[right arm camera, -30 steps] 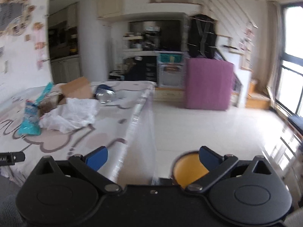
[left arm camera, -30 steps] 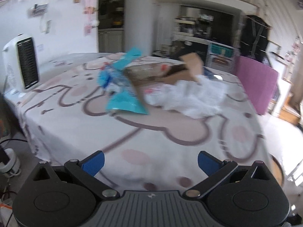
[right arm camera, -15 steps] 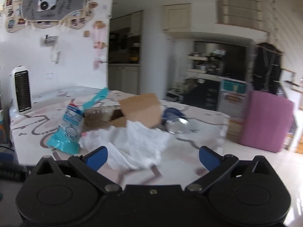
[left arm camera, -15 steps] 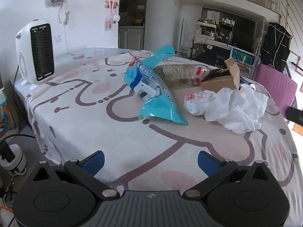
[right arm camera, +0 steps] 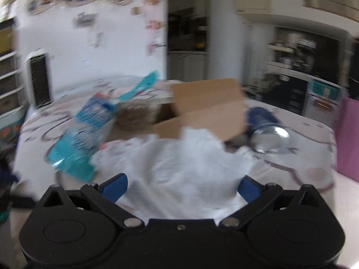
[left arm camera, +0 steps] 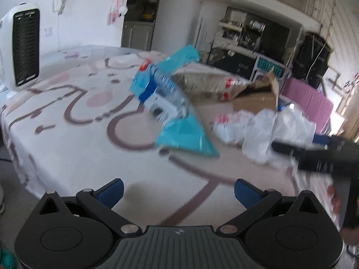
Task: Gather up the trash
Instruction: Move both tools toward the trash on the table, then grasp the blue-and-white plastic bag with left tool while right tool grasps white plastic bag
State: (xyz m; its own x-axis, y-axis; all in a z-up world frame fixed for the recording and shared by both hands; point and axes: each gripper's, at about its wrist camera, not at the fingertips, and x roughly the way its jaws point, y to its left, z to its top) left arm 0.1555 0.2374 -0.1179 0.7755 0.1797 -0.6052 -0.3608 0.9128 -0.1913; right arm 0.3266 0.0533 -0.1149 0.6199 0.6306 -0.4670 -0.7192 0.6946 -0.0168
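Observation:
Trash lies on a table with a patterned cloth (left arm camera: 74, 139). A teal and blue snack wrapper (left arm camera: 172, 109) (right arm camera: 83, 132) lies left of a crumpled white plastic bag (left arm camera: 269, 130) (right arm camera: 184, 168). Behind them are a clear packet with brown contents (left arm camera: 206, 85), an open cardboard box (right arm camera: 206, 112) (left arm camera: 258, 98) and a blue can on its side (right arm camera: 267, 127). My left gripper (left arm camera: 178, 192) is open above the near table edge. My right gripper (right arm camera: 182, 186) is open right over the white bag, and it shows as a dark blurred shape (left arm camera: 318, 154) in the left wrist view.
A white heater (left arm camera: 20, 49) (right arm camera: 39, 80) stands at the table's far left. A pink chair (left arm camera: 307, 105) is beyond the table on the right. Kitchen shelves and cabinets fill the background.
Both grippers have moved closer to the trash. The right gripper swung from facing the room to hover over the white bag, and it has entered the left wrist view.

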